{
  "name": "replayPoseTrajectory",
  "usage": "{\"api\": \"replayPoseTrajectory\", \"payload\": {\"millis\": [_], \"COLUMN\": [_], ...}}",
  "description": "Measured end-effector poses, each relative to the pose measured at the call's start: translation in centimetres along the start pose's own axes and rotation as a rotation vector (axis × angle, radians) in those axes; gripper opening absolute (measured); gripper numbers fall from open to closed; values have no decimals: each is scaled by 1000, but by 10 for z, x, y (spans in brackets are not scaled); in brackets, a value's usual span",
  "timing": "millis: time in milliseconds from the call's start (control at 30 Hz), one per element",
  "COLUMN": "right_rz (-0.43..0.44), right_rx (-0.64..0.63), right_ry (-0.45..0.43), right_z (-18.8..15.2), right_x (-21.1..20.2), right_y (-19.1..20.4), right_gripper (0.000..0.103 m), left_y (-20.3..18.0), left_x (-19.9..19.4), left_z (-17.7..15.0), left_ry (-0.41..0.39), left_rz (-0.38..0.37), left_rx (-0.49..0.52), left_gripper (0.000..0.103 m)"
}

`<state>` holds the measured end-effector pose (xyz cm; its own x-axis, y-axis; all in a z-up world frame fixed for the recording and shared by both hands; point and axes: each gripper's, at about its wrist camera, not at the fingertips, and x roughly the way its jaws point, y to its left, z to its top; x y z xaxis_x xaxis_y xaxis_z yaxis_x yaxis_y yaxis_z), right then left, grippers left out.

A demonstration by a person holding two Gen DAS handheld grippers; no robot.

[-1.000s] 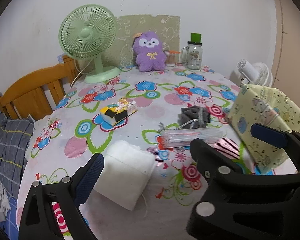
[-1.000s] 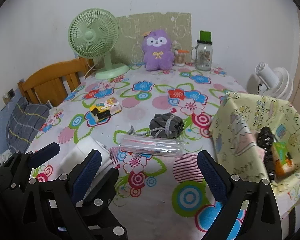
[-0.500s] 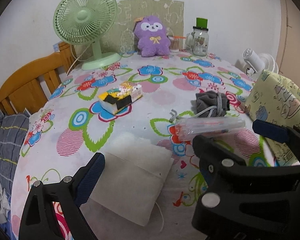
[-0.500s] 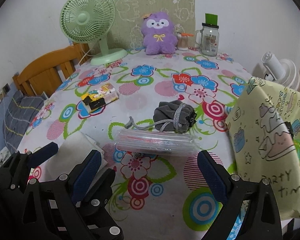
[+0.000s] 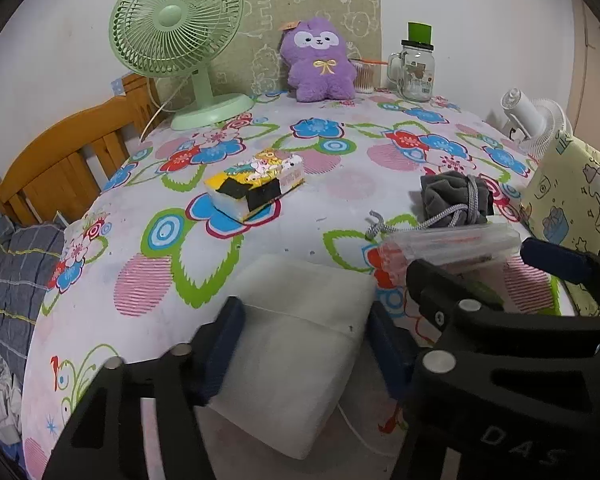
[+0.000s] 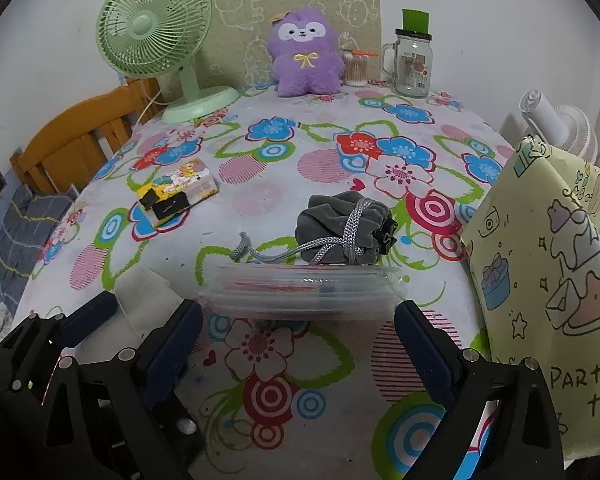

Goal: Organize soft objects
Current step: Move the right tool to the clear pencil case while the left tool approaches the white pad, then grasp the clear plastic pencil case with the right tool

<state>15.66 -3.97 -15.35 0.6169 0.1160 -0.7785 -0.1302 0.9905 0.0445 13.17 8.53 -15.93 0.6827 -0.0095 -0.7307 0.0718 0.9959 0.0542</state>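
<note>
A white folded cloth pad (image 5: 296, 344) lies at the table's near edge; my left gripper (image 5: 304, 344) straddles it with both blue pads at its sides, jaws open. A sliver of the pad shows in the right wrist view (image 6: 148, 296). My right gripper (image 6: 296, 348) is open and empty, just short of a clear plastic pouch (image 6: 304, 290) that also shows in the left wrist view (image 5: 448, 244). Behind it lies a grey drawstring pouch (image 6: 340, 232). A yellow tissue pack (image 5: 256, 184) lies mid-table. A purple plush (image 5: 320, 64) sits at the back.
A yellow patterned gift bag (image 6: 556, 272) stands at the table's right edge. A green fan (image 5: 180, 40), a glass jar (image 5: 416, 68) and a cotton-swab tub (image 6: 356, 68) stand at the back. A wooden headboard (image 5: 60, 160) is on the left, a white fan (image 6: 556, 124) on the right.
Both grippers have moved forward and down. The left gripper now has the white pad between its fingers. The right gripper has come close to the clear pouch.
</note>
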Motion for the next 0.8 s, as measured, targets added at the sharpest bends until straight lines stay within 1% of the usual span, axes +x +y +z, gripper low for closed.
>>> {"api": "replayPoseTrajectory", "payload": {"millis": [67, 267, 467, 633, 700, 767, 800], "right_rz": [-4, -8, -12, 20, 13, 23, 26], "right_rx": [0, 14, 13, 59, 41, 30, 23], "right_ry": [5, 7, 24, 88, 81, 77, 74], "right_z": [1, 8, 14, 17, 17, 17, 16], "right_x": [2, 9, 20, 34, 33, 32, 31], "right_y": [-1, -4, -2, -6, -4, -2, 0], "right_gripper": [98, 98, 99, 98, 93, 86, 84], "left_y": [0, 0, -1, 0, 1, -1, -1], "left_x": [0, 4, 10, 11, 11, 12, 12], "left_z": [3, 11, 14, 15, 15, 15, 15], "left_ry": [-6, -9, -4, -2, -2, -2, -3], "left_rz": [-14, -35, -38, -45, -49, -44, -41], "left_rx": [-2, -9, 0, 0, -4, 3, 7], "left_gripper": [50, 35, 34, 34, 34, 34, 34]}}
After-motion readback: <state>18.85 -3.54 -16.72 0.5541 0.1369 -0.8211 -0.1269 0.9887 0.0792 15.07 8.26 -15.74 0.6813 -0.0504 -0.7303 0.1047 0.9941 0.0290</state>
